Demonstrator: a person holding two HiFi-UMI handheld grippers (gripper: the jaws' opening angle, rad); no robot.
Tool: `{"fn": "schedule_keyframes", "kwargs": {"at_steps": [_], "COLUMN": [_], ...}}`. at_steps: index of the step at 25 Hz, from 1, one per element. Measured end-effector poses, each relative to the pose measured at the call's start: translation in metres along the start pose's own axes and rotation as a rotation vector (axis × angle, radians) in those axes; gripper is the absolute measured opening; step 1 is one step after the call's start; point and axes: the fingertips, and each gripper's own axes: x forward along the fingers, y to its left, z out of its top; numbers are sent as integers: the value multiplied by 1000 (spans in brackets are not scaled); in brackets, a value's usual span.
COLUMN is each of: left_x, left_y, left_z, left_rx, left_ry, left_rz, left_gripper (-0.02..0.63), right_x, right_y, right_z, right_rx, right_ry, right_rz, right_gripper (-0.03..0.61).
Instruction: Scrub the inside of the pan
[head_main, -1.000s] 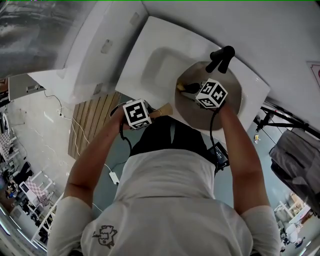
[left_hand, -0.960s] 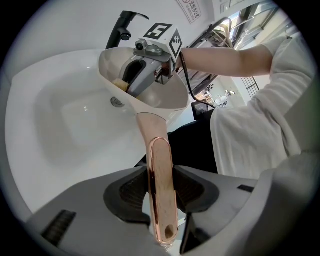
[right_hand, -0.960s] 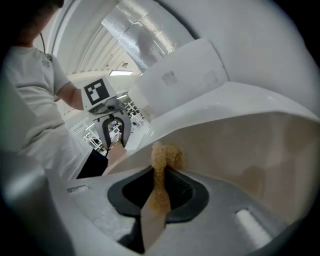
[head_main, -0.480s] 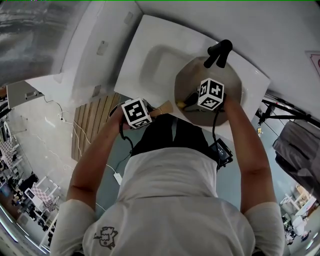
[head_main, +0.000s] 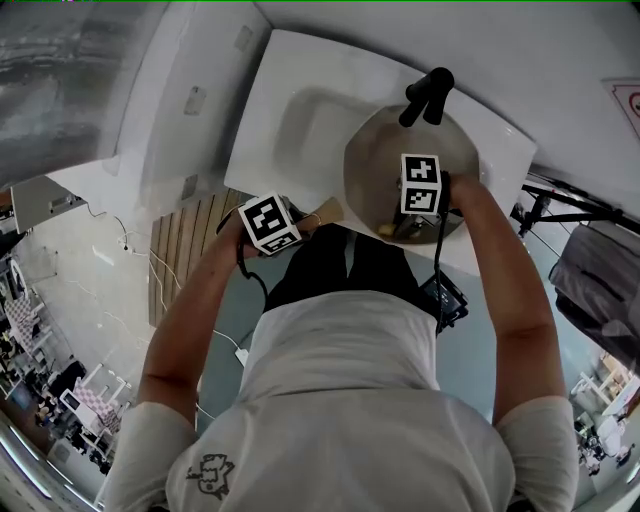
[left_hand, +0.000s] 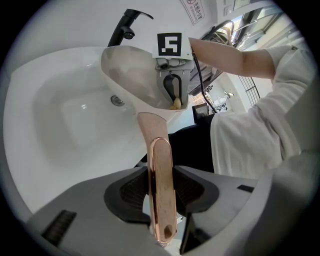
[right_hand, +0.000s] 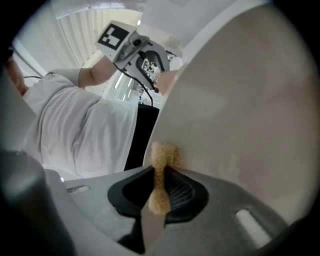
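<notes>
Holding the pan (head_main: 380, 150) above the sink (head_main: 290, 90), over its right half, just on the near side of the black faucet (head_main: 425, 95) standing on the sink's far rim. Showing the pan's pale, dull inside upward, toward the head view. Stretching a copper handle (left_hand: 159, 165) from the pan out past the sink's near rim.

Clamping that handle in the left gripper (left_hand: 161, 187), with jaws pressed on it from both sides, close to its free end. Gripping well outside the sink, off its near rim, and pointing steeply down along the handle toward the basin.

Pinching a yellow sponge (right_hand: 162, 157) in the right gripper (right_hand: 159, 189), with jaws closed on its squeezed middle and a puffed end sticking out ahead of the fingertips. Touching that end to the pan's inside, close to the pan's rim on the handle side, which is the side toward the sink's near rim. Reaching into the pan from above, over the sink's right half, with the marker cube (head_main: 422, 185) on top.

Leaving the drain (left_hand: 117, 101) in plain sight at the sink's bottom, toward the sink's left half, beside the pan and not under it.

Standing against the sink's near rim in a white shirt (head_main: 340, 400), with both arms stretched forward: one toward the handle off the sink's near rim, the other over that rim and into the pan.
</notes>
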Motion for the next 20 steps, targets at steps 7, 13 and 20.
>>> {"fn": "schedule_keyframes", "kwargs": {"at_steps": [7,13,20], "left_x": [-1,-1,0], "left_y": [0,1,2], "left_z": [2,4,4], "left_rx": [-9,-12,-13], "left_ry": [-1,0,9], "left_rz": [11,7,9], "left_gripper": [155,153,153], "right_x": [-8,-40,-98], "right_y": [-11,-39,-103], "right_z": [-56,-98,-118], "right_rx": [139,246,313], "right_ry": [263,492,597], "right_rz": [-96,-349,-780], "right_gripper": [63,63,64]}}
